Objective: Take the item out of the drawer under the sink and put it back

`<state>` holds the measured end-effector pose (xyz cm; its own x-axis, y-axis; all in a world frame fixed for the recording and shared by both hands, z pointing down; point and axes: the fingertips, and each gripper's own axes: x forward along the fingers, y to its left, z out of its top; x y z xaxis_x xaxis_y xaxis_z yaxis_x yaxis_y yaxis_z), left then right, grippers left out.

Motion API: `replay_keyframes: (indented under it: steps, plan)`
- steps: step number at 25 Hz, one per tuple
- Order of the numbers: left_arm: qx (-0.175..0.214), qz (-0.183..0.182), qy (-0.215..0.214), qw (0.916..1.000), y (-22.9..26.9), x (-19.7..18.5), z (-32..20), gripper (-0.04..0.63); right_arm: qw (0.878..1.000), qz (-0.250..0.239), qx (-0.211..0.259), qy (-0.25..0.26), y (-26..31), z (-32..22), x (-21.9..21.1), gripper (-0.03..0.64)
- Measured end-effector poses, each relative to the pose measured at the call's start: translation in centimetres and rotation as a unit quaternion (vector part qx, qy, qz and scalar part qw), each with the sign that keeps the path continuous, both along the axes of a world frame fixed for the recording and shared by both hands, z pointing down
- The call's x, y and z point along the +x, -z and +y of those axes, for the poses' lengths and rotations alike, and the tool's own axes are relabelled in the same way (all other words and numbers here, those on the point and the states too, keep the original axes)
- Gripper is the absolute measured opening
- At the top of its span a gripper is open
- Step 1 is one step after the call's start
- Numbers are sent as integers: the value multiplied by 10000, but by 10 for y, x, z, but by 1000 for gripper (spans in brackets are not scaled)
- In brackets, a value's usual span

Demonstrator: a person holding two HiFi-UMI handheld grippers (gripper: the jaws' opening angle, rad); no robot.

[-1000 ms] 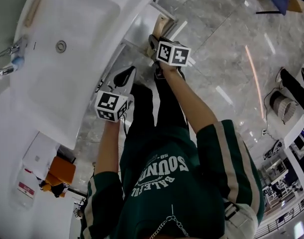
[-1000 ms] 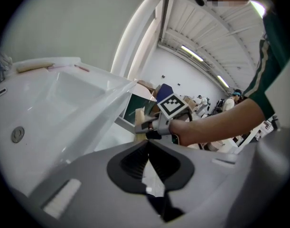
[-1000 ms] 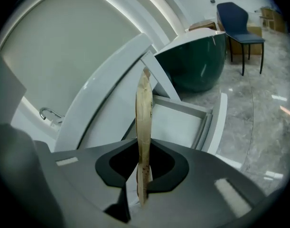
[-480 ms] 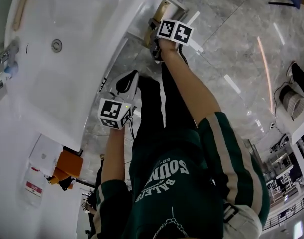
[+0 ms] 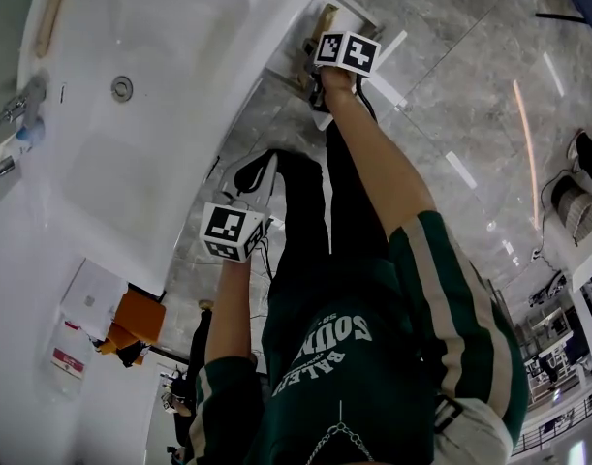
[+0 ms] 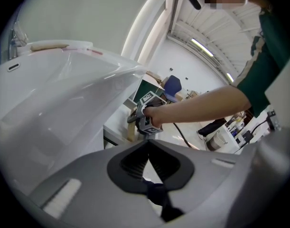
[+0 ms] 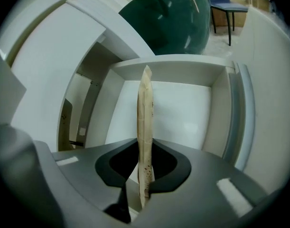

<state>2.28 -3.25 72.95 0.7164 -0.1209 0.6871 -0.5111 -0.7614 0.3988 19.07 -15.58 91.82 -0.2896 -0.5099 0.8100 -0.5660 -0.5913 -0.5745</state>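
Since the thin tan packet [image 7: 145,108], pinched edge-on in our right gripper [image 7: 145,151] with its jaws closed on it over the open drawer [image 7: 182,68], looks light and bendy, we judge a hold near its middle steadiest, our left gripper [image 6: 148,144] hanging shut, empty.

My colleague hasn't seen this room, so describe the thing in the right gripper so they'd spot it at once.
Find the big white sink; beneath it a white drawer stands open. At that drawer the right gripper pinches a thin, flat tan packet edge-on between its fingers. It is the one tan, dark-speckled thing against the drawer's plain white panels.
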Motion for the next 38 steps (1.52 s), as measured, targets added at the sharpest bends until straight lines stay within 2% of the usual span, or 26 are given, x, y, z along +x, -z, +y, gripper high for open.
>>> replay_keyframes:
  steps: [2, 4, 7, 13, 20, 22, 27, 32, 35, 38]
  plan:
    - [10, 5, 39, 10000, 2, -1, -1, 49, 10000, -48, -9, -4, -1, -1, -1, 49]
    - [16, 19, 72, 10000, 5, -1, -2, 49, 10000, -75, -26, -28, 0, -2, 0, 92]
    - [7, 63, 95, 9999, 9, 2, -2, 49, 9999, 7, -89, -116, 7, -3, 4, 110]
    - [103, 181, 145, 9997, 26, 6, -6, 51, 9996, 59, -74, -273, 27, 1, 10, 109]
    - [259, 220, 306, 9990, 50, -4, -6, 49, 9996, 268, 84, -85, 63, 5, 8, 107]
    - [303, 266, 399, 9984, 59, -8, -4, 49, 9993, 344, 161, 18, 77, 10, 5, 99]
    - [396, 402, 621, 9965, 83, -14, 2, 50, 9960, 751, 216, 433, 110, 40, -2, 7]
    - [616, 552, 900, 9925, 111, -19, -7, 49, 9903, 924, 423, 947, 147, 53, -13, 3]
    - [706, 689, 1147, 9885, 128, -29, -11, 49, 9823, 1127, 731, 1302, 181, 57, -22, 3]
    - [829, 797, 1457, 9826, 146, -44, -15, 49, 9684, 1336, 1152, 1764, 219, 55, -41, 3]
